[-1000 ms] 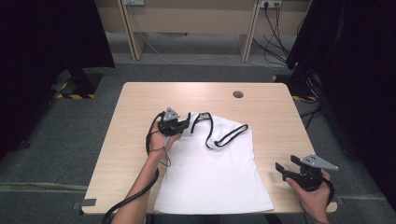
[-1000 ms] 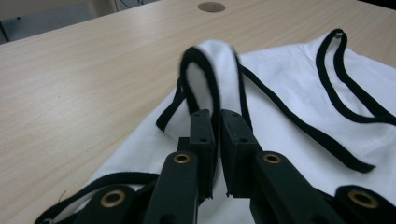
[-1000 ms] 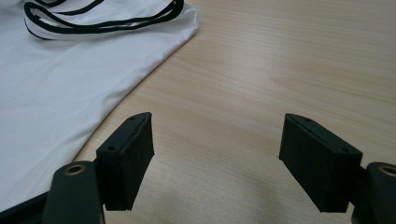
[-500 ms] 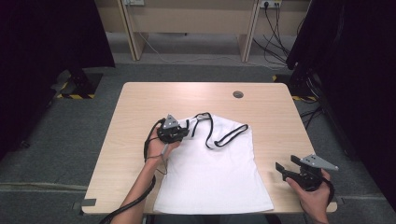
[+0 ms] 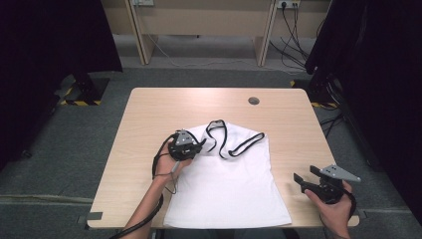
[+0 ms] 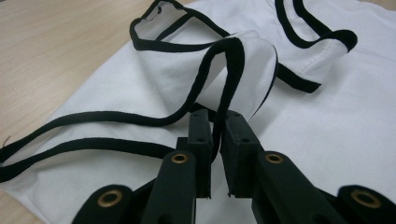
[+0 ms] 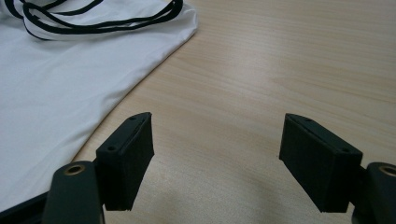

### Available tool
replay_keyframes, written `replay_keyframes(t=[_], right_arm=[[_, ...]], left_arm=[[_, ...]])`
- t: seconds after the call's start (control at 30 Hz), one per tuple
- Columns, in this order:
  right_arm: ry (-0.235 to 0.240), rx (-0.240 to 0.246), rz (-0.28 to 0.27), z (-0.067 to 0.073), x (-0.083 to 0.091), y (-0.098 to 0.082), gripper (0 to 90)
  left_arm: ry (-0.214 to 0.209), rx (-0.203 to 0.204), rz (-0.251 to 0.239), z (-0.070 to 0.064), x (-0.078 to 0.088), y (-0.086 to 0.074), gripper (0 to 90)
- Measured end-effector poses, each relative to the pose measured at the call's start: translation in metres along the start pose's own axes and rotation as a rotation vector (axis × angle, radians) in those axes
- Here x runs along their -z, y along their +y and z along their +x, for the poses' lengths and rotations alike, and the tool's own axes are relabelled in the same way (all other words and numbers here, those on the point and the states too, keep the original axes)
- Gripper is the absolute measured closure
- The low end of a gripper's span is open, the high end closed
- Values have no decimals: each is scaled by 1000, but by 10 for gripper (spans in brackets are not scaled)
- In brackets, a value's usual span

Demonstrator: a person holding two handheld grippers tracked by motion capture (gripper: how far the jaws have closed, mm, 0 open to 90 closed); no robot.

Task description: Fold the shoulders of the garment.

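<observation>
A white top (image 5: 229, 184) with black-edged straps is lying flat on the table (image 5: 149, 114) (hem nearest the person). The left gripper (image 6: 215, 135) is pinching one strap; the right gripper (image 7: 215, 158) is gaping wide, holding nothing.

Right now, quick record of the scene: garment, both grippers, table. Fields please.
garment: white tank top with black trim, lying flat on the table, hem toward the person
strap: black-edged strap lifted and folded over near the neckline
left gripper: fingers shut on the strap trim, at the top's upper left
right gripper: fingers wide open, nothing between them, over bare wood right of the top
table: light wood, dark round cap near the far edge
</observation>
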State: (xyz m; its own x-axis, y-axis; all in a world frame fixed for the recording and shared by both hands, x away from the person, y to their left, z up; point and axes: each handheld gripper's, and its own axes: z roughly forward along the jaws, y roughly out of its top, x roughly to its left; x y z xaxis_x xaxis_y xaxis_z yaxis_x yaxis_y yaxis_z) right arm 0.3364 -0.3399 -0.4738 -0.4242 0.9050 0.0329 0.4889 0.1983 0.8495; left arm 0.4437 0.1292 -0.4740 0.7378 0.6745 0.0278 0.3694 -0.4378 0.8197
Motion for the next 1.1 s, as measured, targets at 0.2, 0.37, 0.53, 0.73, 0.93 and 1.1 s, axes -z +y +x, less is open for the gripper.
replay_keyframes(t=[0.2, 0.37, 0.53, 0.73, 0.93, 1.1], right_arm=[[-1, 0, 1, 0, 0, 0, 261], [-5, 3, -2, 1, 0, 0, 260], [-4, 0, -4, 0, 0, 0, 255], [-2, 0, -15, 1, 1, -1, 254], [4, 13, -18, 5, 0, 1, 253], [29, 38, -22, 14, -6, 15, 255]], left_arm=[[1, 2, 16, -3, 1, -4, 809], [-8, -5, 43, -5, 5, -8, 778], [-18, -13, 69, -9, 12, -10, 727], [-28, -32, 72, -12, 27, -12, 684], [-46, -62, 31, -15, 39, 4, 638], [-88, -112, 32, -17, 22, 31, 610]])
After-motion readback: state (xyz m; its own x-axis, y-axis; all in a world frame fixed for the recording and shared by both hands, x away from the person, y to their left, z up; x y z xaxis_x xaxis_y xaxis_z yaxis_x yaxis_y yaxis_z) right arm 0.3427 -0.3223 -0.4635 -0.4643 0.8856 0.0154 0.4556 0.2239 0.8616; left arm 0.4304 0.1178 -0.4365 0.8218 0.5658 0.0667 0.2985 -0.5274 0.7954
